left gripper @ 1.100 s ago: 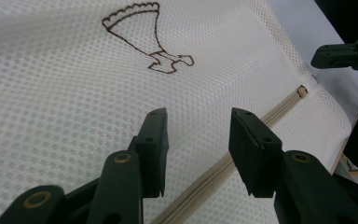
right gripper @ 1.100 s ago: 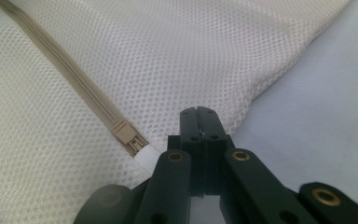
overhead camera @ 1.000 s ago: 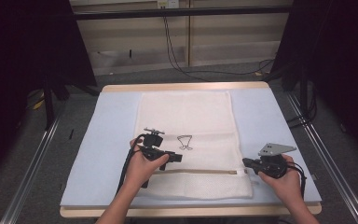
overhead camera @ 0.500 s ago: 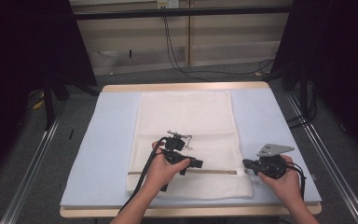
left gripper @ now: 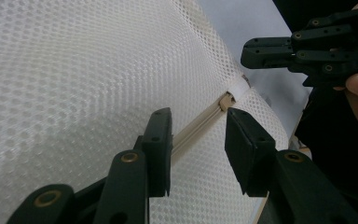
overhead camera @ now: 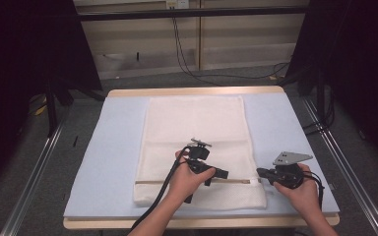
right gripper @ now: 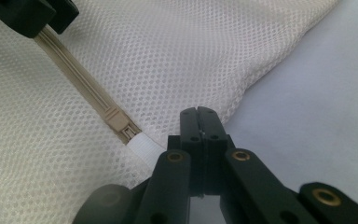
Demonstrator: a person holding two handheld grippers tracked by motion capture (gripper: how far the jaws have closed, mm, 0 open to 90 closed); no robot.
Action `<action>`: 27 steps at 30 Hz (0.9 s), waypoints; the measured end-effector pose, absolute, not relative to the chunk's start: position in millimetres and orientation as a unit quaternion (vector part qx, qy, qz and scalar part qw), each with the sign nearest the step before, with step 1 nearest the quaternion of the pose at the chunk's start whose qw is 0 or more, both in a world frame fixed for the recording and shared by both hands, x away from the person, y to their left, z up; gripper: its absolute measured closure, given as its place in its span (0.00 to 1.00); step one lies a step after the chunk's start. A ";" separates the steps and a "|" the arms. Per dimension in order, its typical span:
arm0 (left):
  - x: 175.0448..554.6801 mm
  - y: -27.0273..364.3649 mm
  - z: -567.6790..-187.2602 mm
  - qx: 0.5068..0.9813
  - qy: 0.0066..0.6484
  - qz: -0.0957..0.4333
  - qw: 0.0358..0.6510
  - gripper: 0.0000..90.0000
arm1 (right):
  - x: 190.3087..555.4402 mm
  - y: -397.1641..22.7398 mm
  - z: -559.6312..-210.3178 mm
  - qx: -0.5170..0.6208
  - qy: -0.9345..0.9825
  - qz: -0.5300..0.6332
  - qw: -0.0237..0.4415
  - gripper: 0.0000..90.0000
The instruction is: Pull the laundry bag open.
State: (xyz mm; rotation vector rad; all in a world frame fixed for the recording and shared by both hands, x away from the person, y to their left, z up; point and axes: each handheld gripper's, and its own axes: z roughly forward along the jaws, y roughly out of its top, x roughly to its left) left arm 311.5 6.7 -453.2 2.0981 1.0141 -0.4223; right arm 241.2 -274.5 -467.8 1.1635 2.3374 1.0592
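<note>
A white mesh bag (overhead camera: pixel 197 147) lies flat on the pale blue tabletop (overhead camera: pixel 113 147). There is bare tabletop all around the bag, with more room at its left and right sides. A tan zipper (overhead camera: pixel 236 181) runs across the bag near the front edge.

The left gripper (left gripper: pixel 198 140) is over the zipper. Its jaws have just been closing a little. They are partly open, one on each side of the zipper (left gripper: pixel 200 126), but they do not squeeze it.

The right gripper (right gripper: pixel 200 123) rests at the bag's right edge, just beside the zipper's end (right gripper: pixel 119 123). Its jaws are pressed tight together. Whether they pinch a bit of mesh is hard to tell.

The bag looks flat, and what is inside cannot be seen.
</note>
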 end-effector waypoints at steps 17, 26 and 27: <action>309.3 -19.6 -462.6 0.822 0.399 -0.189 0.360 0.71 | 236.6 -276.1 -466.9 0.403 0.819 0.378 0.154 1.00; 308.0 -34.4 -466.9 0.812 0.406 -0.210 0.362 0.72 | 235.5 -270.6 -468.4 0.394 0.826 0.374 0.150 1.00; 308.5 -35.9 -467.3 0.817 0.400 -0.211 0.359 0.72 | 235.7 -270.4 -468.5 0.394 0.826 0.374 0.149 1.00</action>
